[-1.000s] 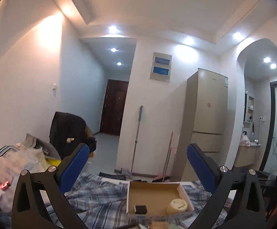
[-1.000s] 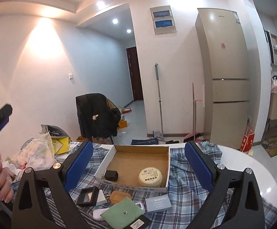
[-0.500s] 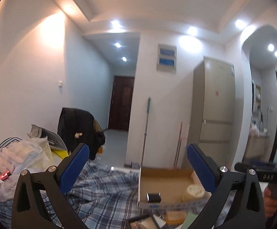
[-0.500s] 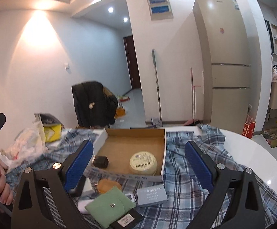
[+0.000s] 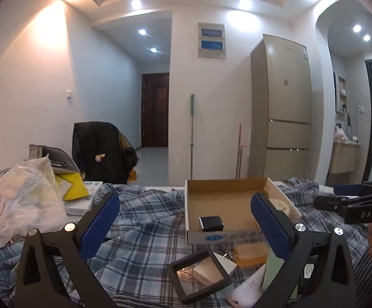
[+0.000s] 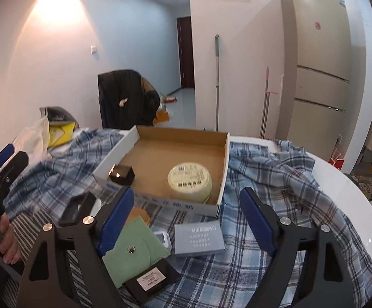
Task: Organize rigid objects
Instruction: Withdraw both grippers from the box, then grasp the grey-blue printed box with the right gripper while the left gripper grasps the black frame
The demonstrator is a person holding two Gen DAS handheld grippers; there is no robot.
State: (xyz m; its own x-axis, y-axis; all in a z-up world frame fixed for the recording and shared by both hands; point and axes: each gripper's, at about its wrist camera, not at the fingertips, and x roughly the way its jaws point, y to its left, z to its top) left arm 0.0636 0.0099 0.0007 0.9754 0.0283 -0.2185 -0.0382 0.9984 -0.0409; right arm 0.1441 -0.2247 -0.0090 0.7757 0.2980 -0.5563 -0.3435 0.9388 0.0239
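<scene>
here the left tool stands wide, its blue pads apart with nothing between them, low over the plaid cloth that covers the worktop. off to its left lies a heap of plastic bags with a yellow packet beside it. just ahead of it and a little right sits the shallow cardboard tray, holding a small black box near its front wall and a pale round tin toward its right side. below the tray's front wall, near the left tool's right finger, lie a black display frame, an orange case and a white tube.

the right tool is partly open and its jaws are closing, with no object pressed by the pads. straight ahead of it is the same tray. at its left finger lies a green snap pouch, overlapping a black labelled box nearer the camera. between the fingers, flat on the cloth, rests a grey printed box, untouched, with a small white item just left of it. bare white worktop shows to the right.
</scene>
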